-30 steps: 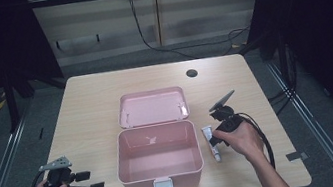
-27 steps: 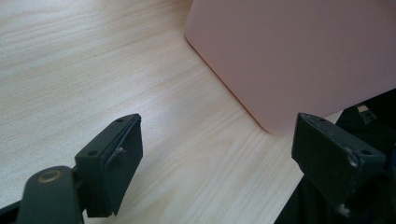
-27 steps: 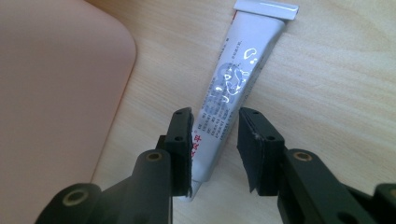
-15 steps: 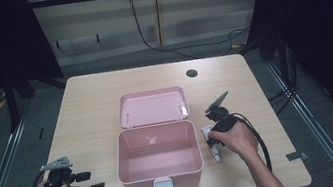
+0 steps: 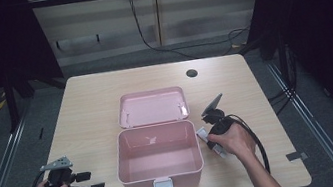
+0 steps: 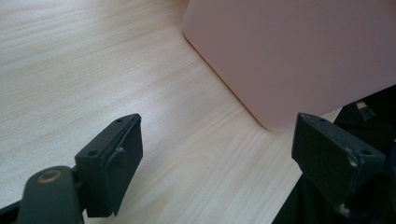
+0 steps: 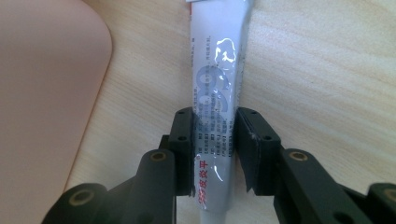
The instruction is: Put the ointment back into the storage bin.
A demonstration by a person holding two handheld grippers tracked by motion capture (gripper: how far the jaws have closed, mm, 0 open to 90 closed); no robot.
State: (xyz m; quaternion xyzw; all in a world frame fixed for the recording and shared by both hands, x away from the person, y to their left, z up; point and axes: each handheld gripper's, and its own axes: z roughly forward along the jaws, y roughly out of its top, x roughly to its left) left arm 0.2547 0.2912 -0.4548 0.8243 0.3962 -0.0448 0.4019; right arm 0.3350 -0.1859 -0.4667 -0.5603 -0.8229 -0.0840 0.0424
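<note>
Tube (image 7: 217, 93) lies flat on the surface (image 5: 91, 110) just beside the open pink box (image 5: 159, 158), and the right claw (image 7: 215, 149) has just been closing and now clamps its middle, probably for lifting it into the box, while the left claw (image 6: 219, 163) waits apart and empty.

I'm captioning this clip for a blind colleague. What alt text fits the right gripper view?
The right gripper has its two black jaws closed on a white tube with printed text, lying on the light wooden table. A pink box's rounded corner sits just left of the tube.
</note>
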